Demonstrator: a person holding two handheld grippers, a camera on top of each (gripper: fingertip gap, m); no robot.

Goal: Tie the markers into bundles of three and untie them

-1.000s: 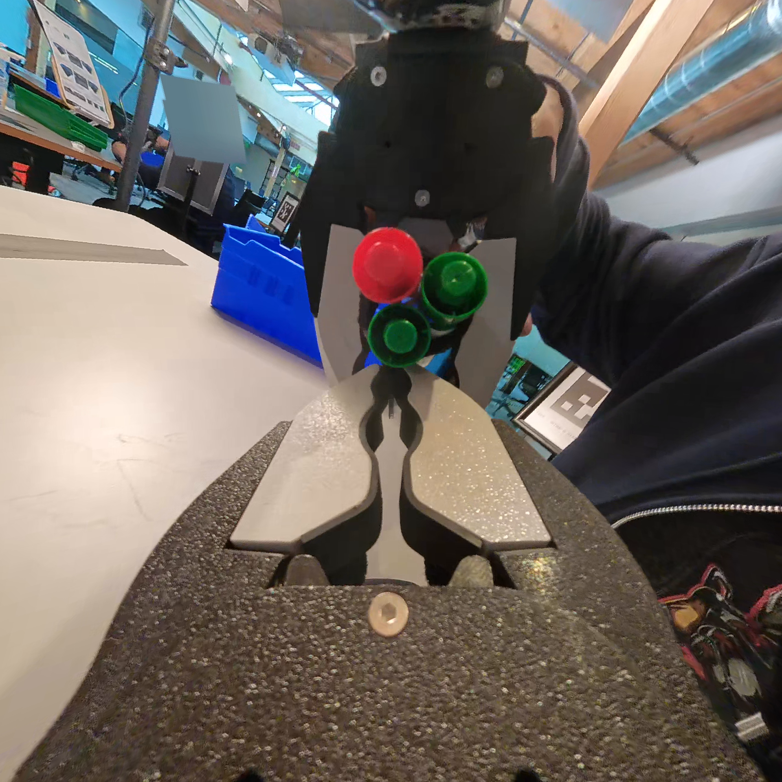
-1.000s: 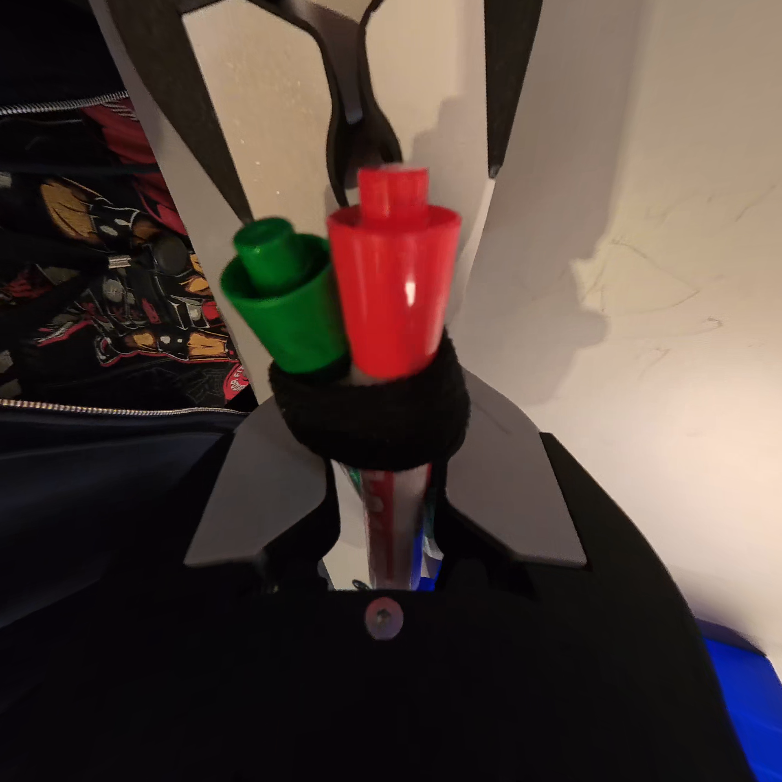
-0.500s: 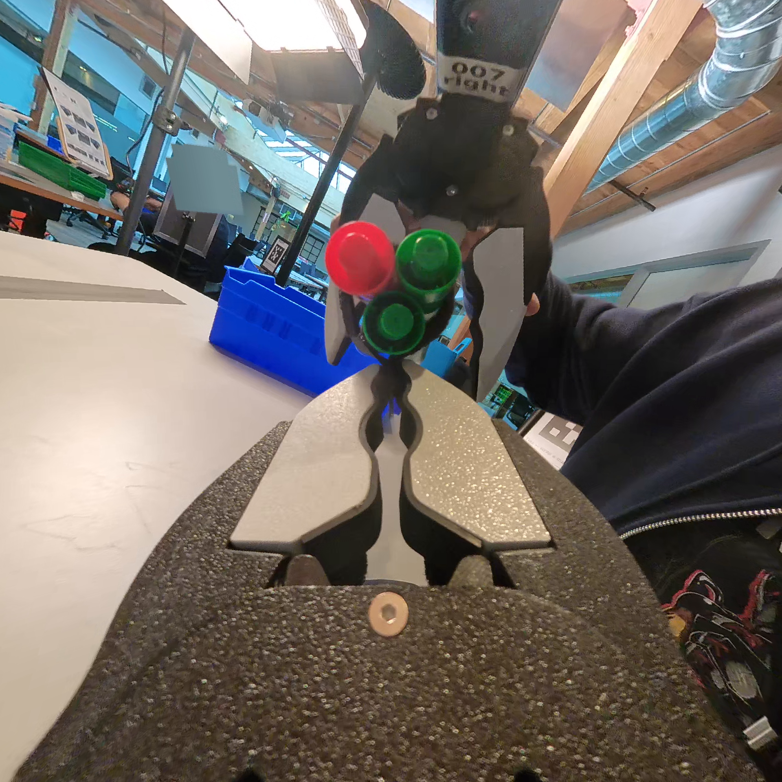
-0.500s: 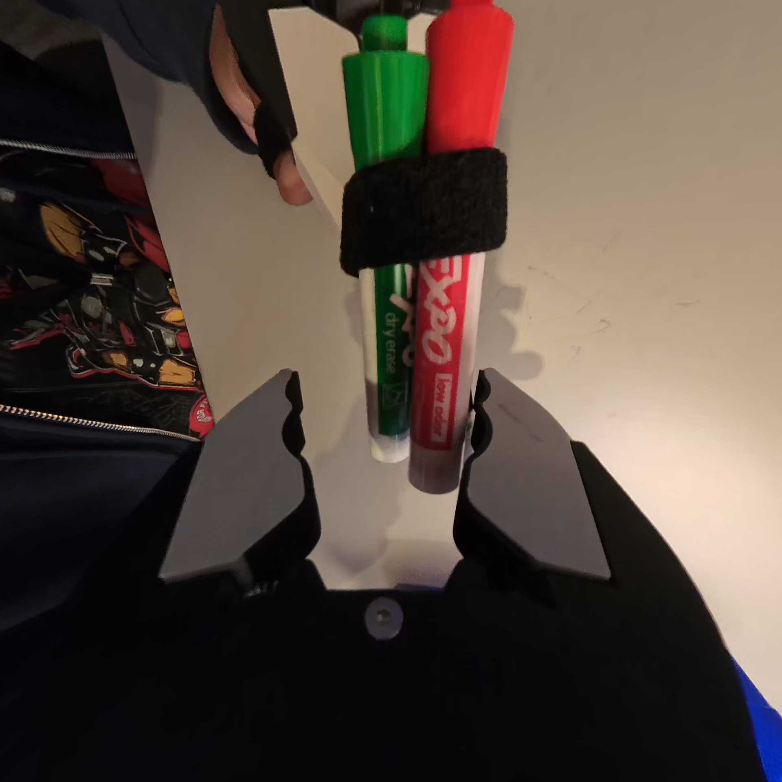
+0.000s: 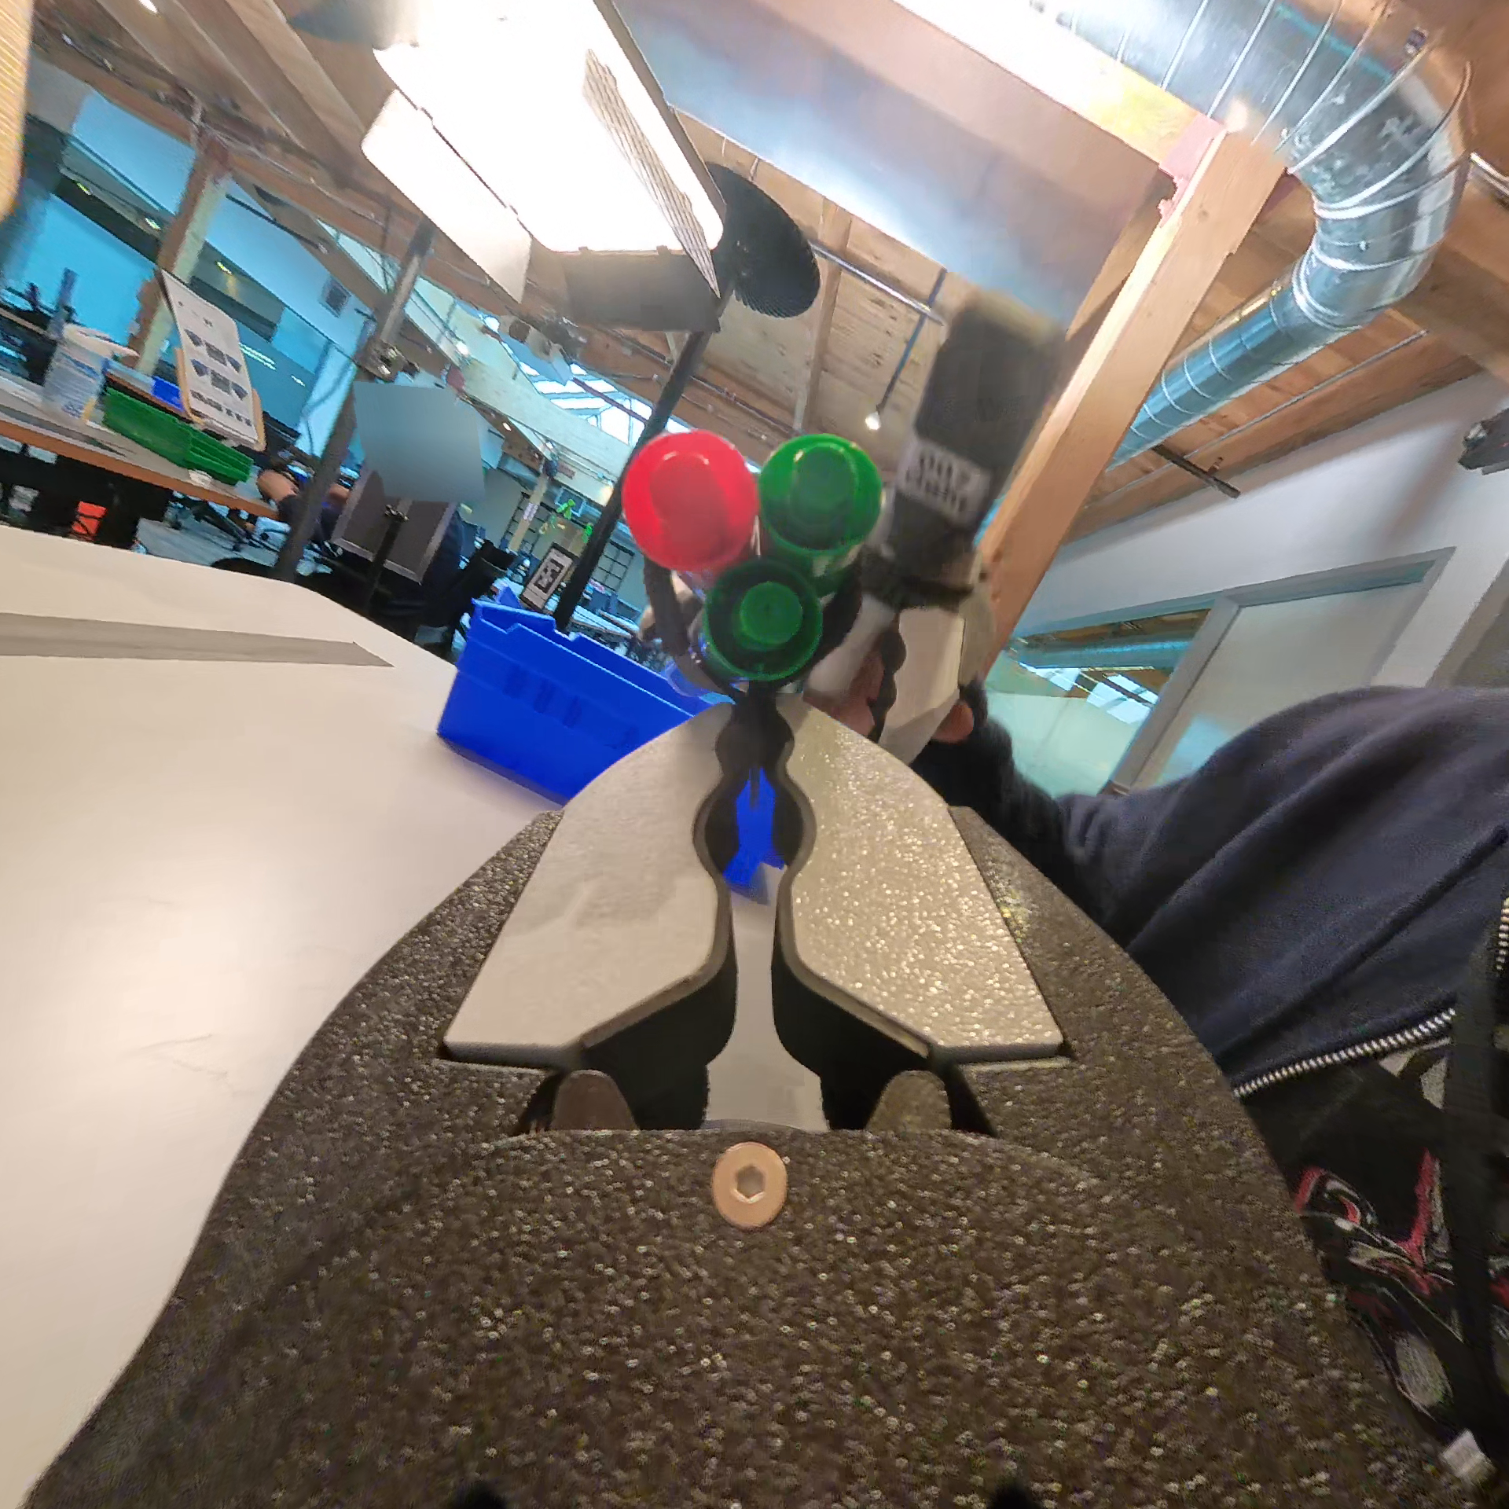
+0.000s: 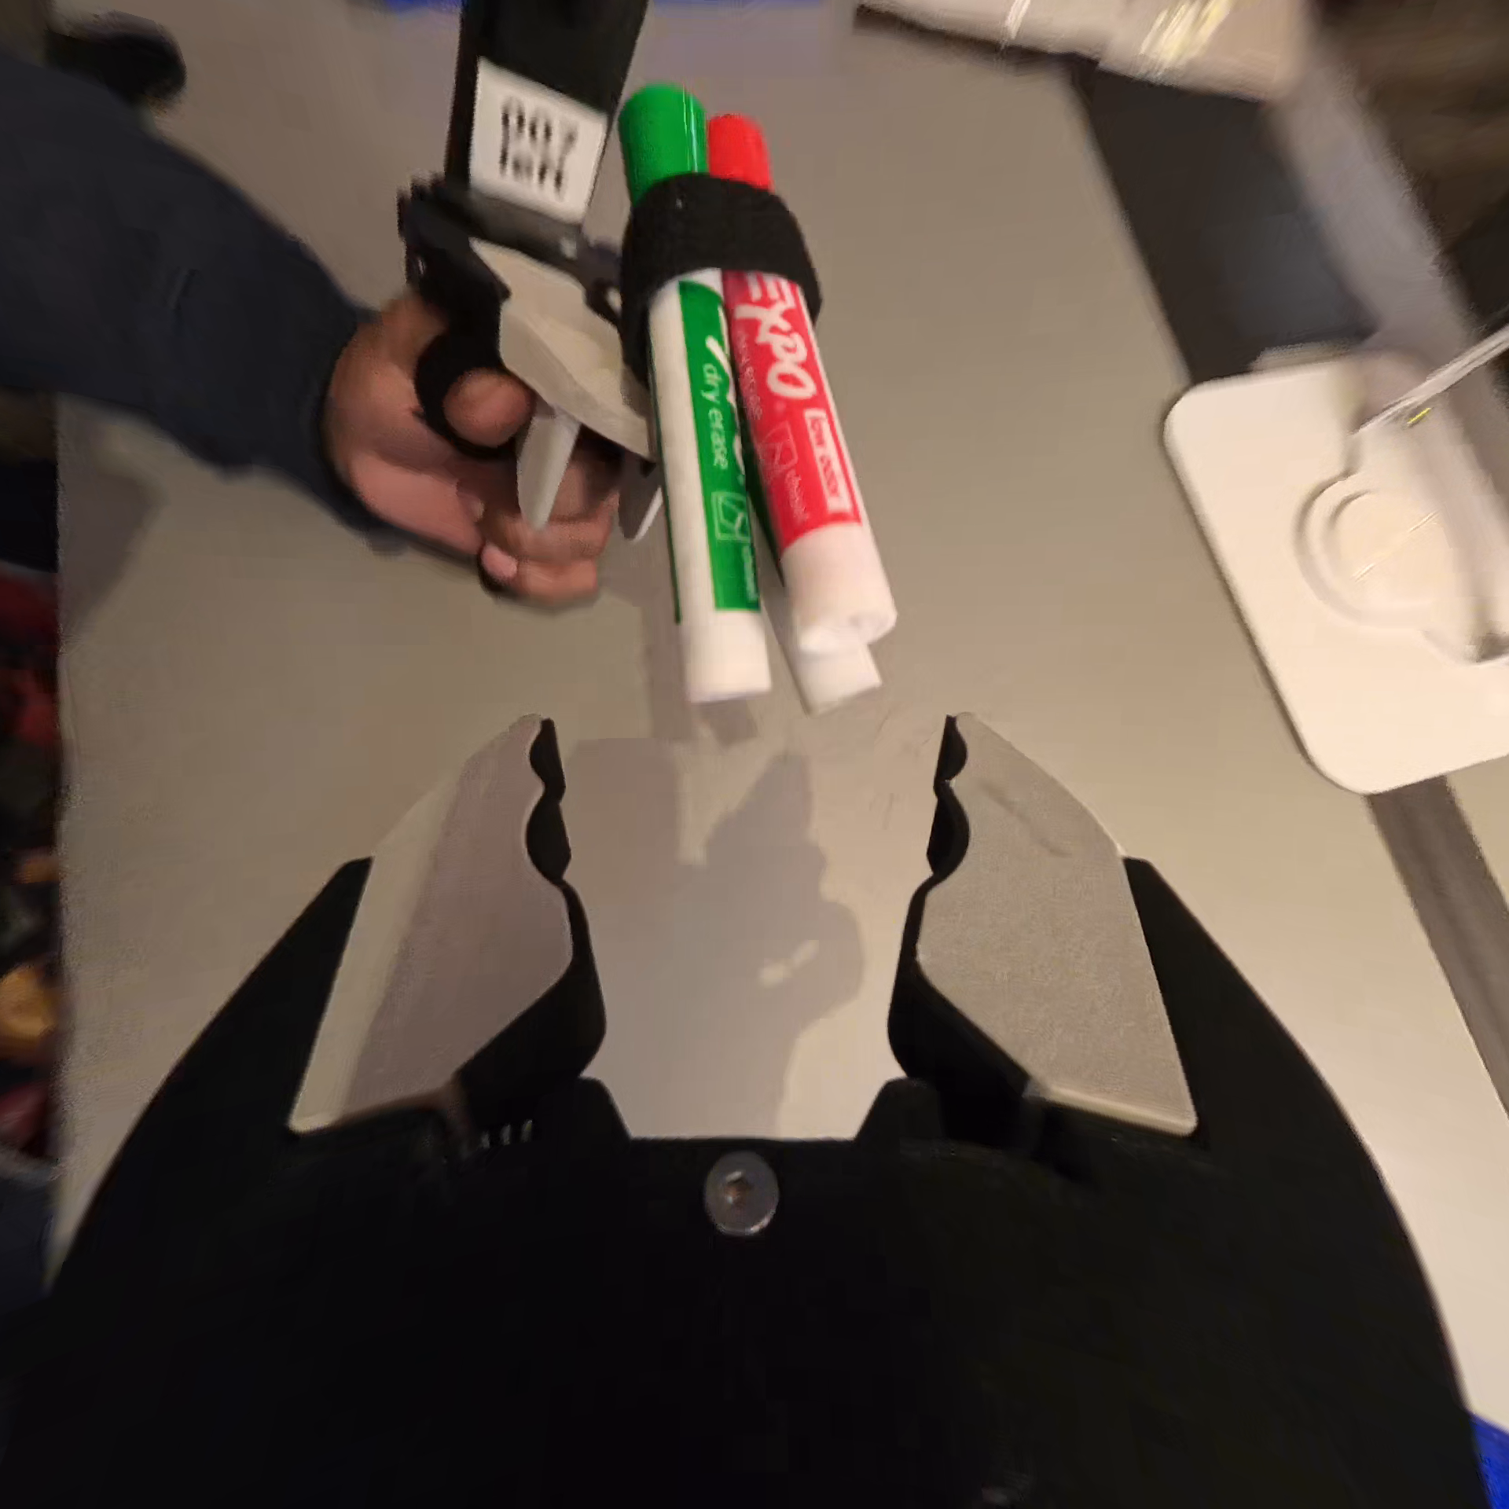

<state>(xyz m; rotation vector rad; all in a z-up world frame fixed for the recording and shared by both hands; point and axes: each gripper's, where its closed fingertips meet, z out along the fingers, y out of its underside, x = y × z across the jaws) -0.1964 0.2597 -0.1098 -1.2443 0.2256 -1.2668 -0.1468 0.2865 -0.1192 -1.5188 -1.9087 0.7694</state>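
Above the bench (image 6: 1021,408), our bundle of markers (image 6: 751,425) hangs by its black band (image 6: 718,237), which the left tool (image 5: 755,718) pinches clenched so the barrels dangle free. Our right tool (image 6: 747,784) is released, jaws spread just beneath them.

The wide-open right tongs (image 6: 747,804) are facing bare grey counter (image 6: 980,408), with nothing sitting between their tips. Just ahead, the black-banded bundle of green and red markers (image 6: 751,457) is hanging in the way, held by the closed left tongs (image 5: 753,718). A white moulded tray (image 6: 1274,571) is crowding the right side (the blue plastic bin (image 5: 555,710) is standing well apart).
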